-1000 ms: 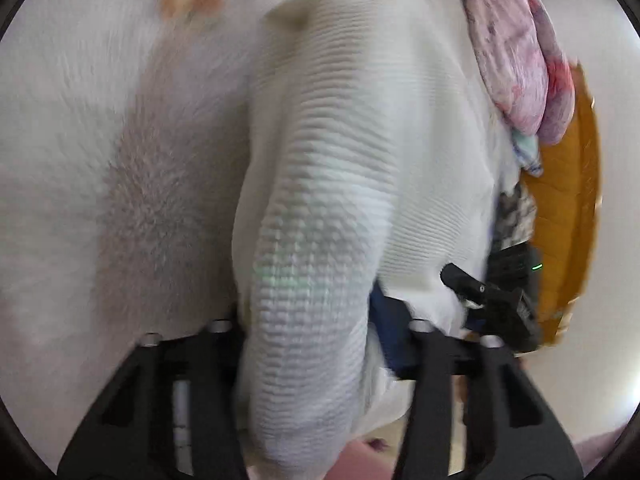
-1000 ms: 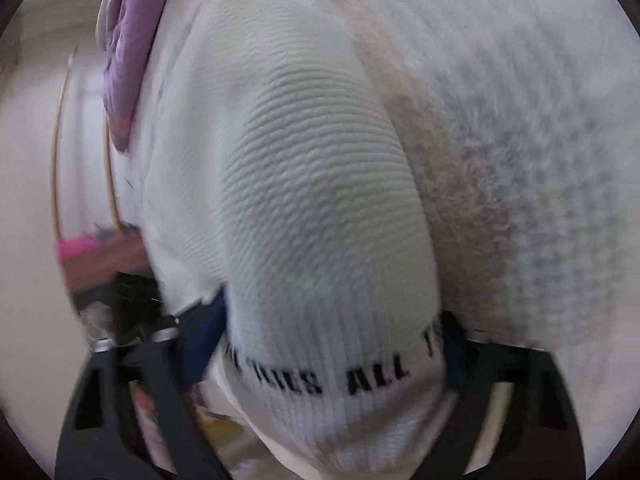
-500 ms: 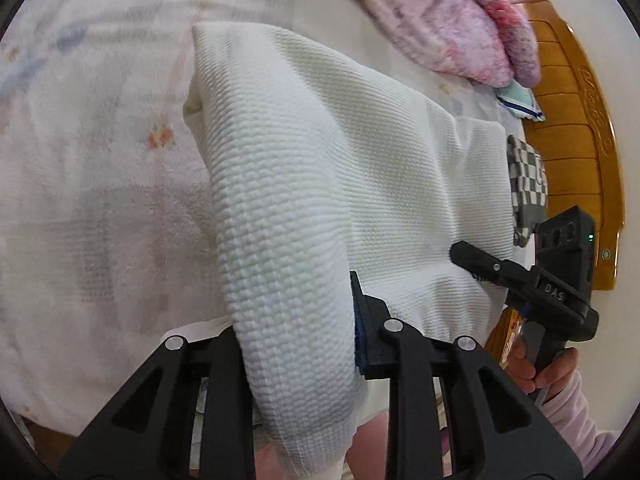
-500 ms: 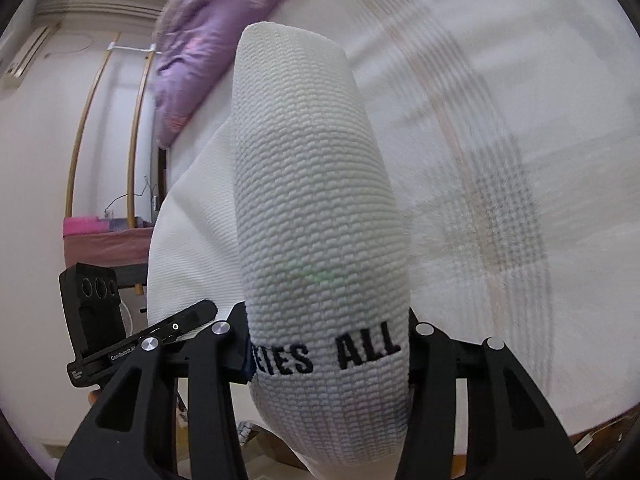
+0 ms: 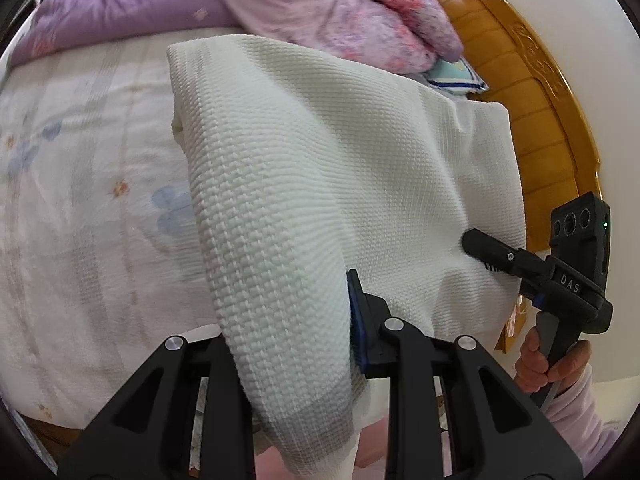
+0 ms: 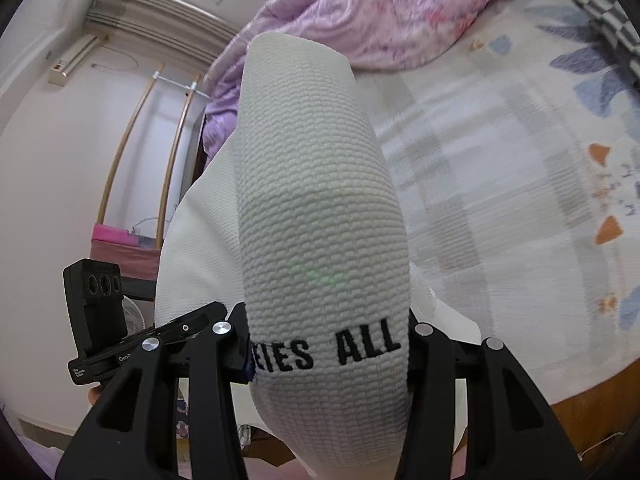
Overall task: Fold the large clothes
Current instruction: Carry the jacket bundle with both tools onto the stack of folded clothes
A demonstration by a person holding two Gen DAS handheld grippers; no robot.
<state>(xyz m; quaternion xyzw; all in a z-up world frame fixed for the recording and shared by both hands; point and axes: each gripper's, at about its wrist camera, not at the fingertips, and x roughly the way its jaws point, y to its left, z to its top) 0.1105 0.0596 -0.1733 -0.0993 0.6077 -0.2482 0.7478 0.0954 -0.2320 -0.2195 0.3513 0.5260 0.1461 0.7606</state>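
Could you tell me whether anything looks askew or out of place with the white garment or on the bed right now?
Nothing stands out. The white knit garment hangs between both tools, undamaged. The bunched pink quilt at the bed's far side is merely untidy.

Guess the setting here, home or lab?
Most likely a home bedroom: a bed with a floral sheet, a bunched purple-pink quilt, and a carved wooden headboard at its end.

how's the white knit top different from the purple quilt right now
The white knit top is plain, textured, with black lettering near one edge, and hangs pinched in the left gripper and right gripper. The purple quilt is flower-printed, smooth, and lies bunched on the bed, ungripped. Both are soft fabric.
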